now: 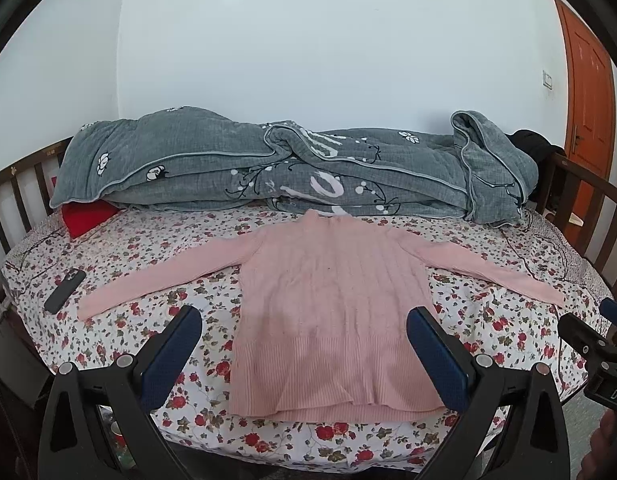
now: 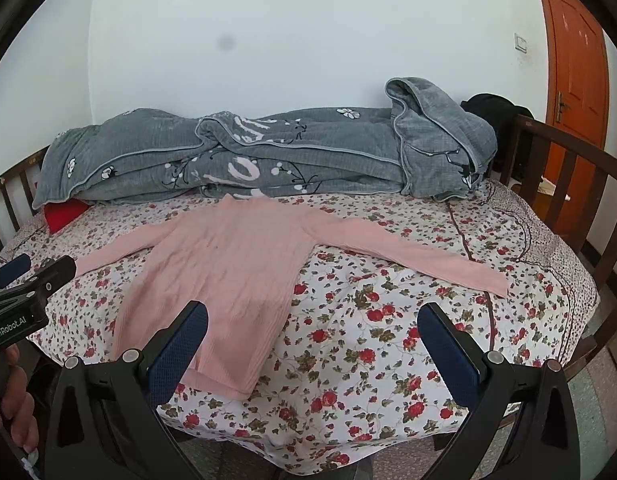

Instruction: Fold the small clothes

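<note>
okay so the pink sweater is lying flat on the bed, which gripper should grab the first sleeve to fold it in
Probably the right gripper: it hangs open beside the pink sweater, and the long sleeve stretches out just ahead. The left gripper, also open, is centered over the hem.

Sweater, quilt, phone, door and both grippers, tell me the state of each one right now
Sweater: flat on the bed, unfolded, both sleeves spread out.
Quilt: bunched along the wall side of the bed.
Phone: lying on the sheet past the sweater's left cuff.
Door: shut.
Left gripper: open, holding nothing, above the sweater's hem.
Right gripper: open, holding nothing, at the hem's right corner.
</note>
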`<state>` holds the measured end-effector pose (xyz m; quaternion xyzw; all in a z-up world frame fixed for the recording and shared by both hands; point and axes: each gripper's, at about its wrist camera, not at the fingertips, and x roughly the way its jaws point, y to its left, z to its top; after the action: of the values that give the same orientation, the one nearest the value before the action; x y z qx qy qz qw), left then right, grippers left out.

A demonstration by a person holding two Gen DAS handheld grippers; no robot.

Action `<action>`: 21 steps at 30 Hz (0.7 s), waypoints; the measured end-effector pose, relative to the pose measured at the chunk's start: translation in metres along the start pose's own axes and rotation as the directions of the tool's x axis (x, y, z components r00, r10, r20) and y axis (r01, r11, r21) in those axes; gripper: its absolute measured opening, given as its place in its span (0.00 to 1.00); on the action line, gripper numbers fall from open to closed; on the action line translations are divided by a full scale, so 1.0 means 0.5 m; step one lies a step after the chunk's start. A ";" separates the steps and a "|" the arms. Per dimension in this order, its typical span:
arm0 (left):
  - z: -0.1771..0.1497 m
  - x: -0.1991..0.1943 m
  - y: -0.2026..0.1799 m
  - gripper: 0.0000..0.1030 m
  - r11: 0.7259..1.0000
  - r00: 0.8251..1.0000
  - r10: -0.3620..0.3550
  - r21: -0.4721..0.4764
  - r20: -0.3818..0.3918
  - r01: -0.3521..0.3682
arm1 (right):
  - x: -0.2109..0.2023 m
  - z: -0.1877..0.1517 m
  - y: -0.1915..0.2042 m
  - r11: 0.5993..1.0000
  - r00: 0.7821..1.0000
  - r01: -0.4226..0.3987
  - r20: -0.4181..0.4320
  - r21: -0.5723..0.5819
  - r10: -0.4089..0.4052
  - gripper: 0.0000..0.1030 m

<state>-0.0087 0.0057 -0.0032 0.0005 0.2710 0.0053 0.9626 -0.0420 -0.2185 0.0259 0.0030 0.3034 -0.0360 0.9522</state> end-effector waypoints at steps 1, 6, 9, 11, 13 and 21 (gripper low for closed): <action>0.000 0.000 -0.001 1.00 1.000 1.000 0.000 -0.001 0.000 0.000 | -0.001 0.000 0.000 1.000 1.000 0.000 0.000 0.001 0.000 1.00; 0.000 0.000 0.000 1.00 1.000 1.000 0.000 0.000 -0.001 0.000 | -0.001 0.000 0.000 1.000 1.000 -0.001 0.001 -0.002 0.001 1.00; 0.000 0.000 0.000 1.00 1.000 1.000 0.001 0.001 0.000 -0.001 | -0.002 0.000 0.003 1.000 1.000 -0.002 0.001 -0.002 0.002 1.00; 0.000 -0.001 0.001 1.00 1.000 1.000 0.002 0.000 0.001 -0.002 | -0.002 0.001 0.003 1.000 1.000 -0.002 0.002 -0.002 0.002 1.00; 0.000 0.000 0.001 1.00 1.000 1.000 0.000 -0.001 0.000 0.000 | -0.002 0.001 0.003 1.000 1.000 -0.001 0.002 -0.002 0.001 1.00; -0.001 -0.002 -0.004 1.00 1.000 1.000 -0.001 0.001 0.002 0.001 | -0.009 0.003 0.001 1.000 1.000 -0.001 0.010 0.002 0.001 1.00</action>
<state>-0.0098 0.0035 -0.0030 0.0008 0.2699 0.0045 0.9629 -0.0448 -0.2176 0.0299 0.0040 0.2988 -0.0357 0.9537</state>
